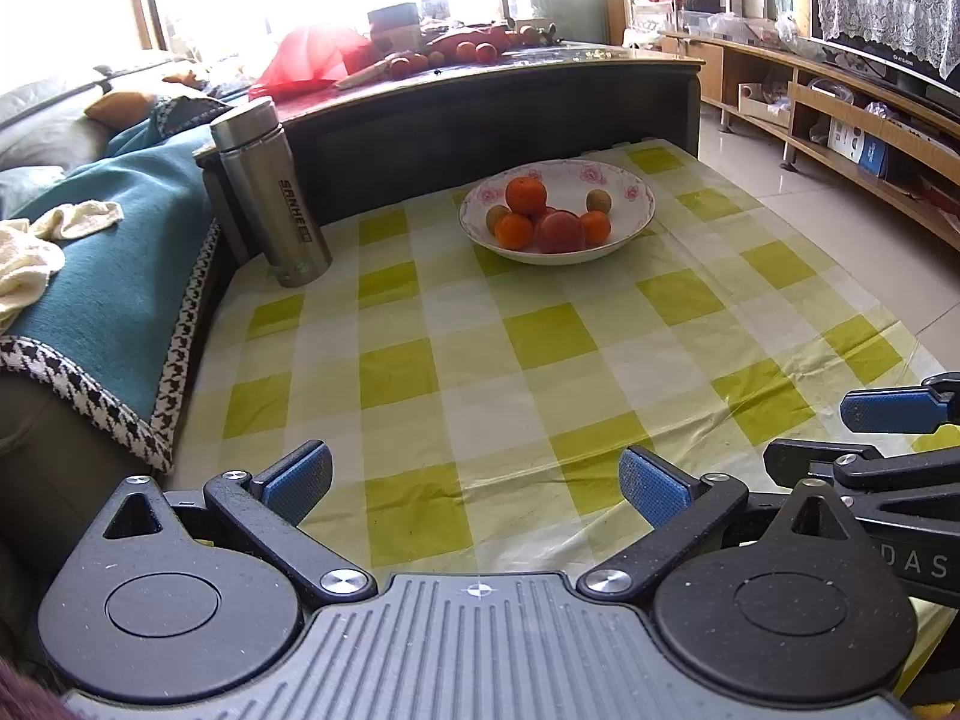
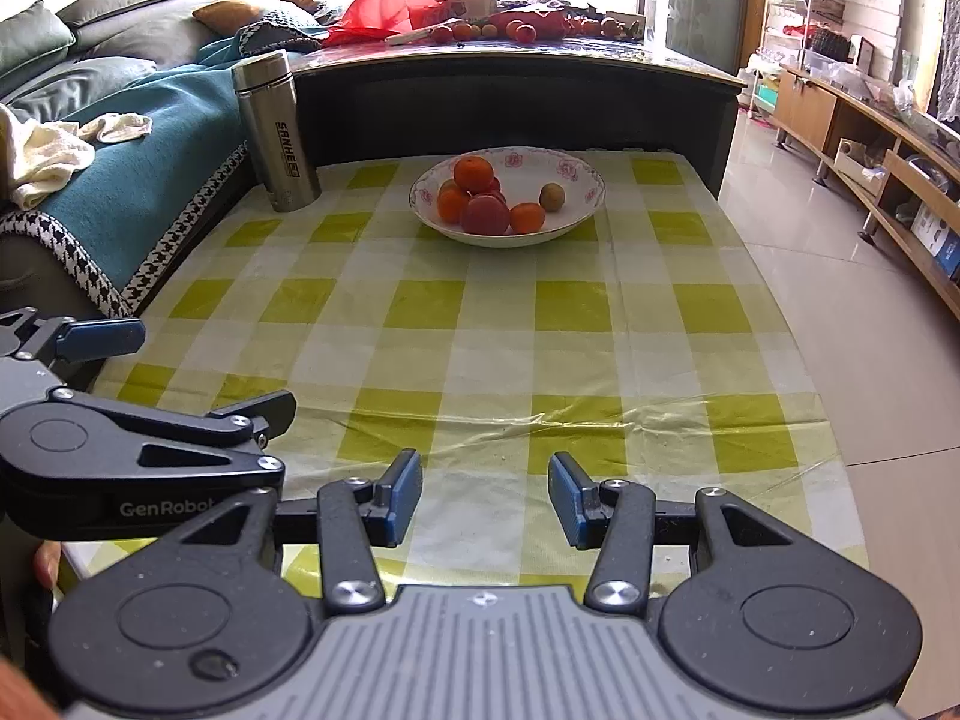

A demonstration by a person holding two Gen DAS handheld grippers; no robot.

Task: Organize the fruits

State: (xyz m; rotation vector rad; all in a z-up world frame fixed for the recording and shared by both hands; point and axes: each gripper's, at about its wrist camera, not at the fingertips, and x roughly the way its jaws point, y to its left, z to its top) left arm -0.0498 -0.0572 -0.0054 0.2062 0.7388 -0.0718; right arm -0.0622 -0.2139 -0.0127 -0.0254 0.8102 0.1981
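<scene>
Fruits sit piled in a white floral bowl at the far end of my green-checked tablecloth: oranges, a reddish one that may be a peach, and a couple of small greenish ones. A steel flask stands upright to the bowl's left. My left gripper and right gripper both hover near the table's near edge, well apart from the bowl, jaws spread wide and holding nothing.
</scene>
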